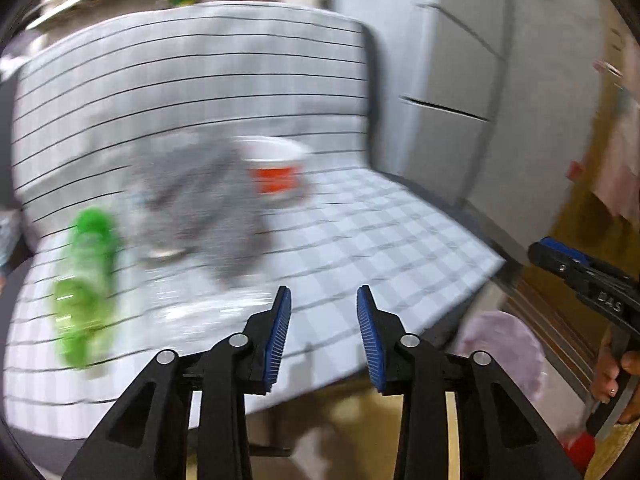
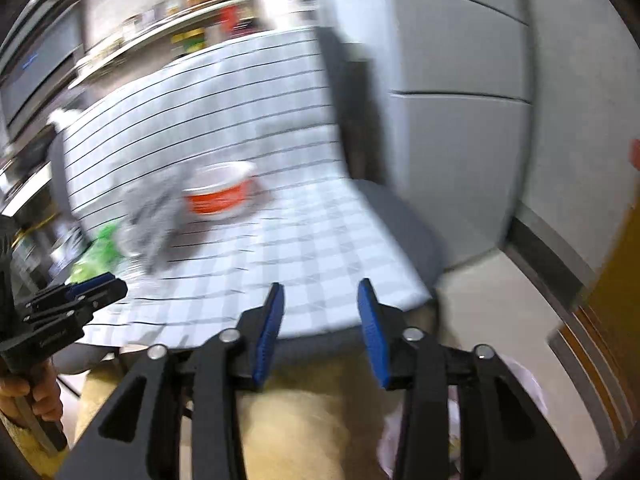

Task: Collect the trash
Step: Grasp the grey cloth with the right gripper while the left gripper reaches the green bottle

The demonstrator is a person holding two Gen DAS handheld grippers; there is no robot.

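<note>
Both views are motion-blurred. On a checked seat cushion (image 1: pixel 380 240) lie a white and red paper cup (image 1: pixel 276 168), a crumpled grey wrapper (image 1: pixel 200 200), a green plastic bottle (image 1: pixel 86 280) and clear plastic film (image 1: pixel 208 304). My left gripper (image 1: pixel 324 296) is open and empty above the cushion's front edge. My right gripper (image 2: pixel 320 292) is open and empty, also over the front edge; the cup (image 2: pixel 220 194), the grey wrapper (image 2: pixel 152 208) and the green bottle (image 2: pixel 96 252) lie ahead to its left.
A pale pink bag-lined bin (image 1: pixel 504 348) stands on the floor at the lower right, also under the right gripper (image 2: pixel 524 384). A grey cabinet (image 1: pixel 480 80) stands to the right. A striped backrest (image 1: pixel 192 80) rises behind the cushion. Shelves (image 2: pixel 160 32) with goods are behind.
</note>
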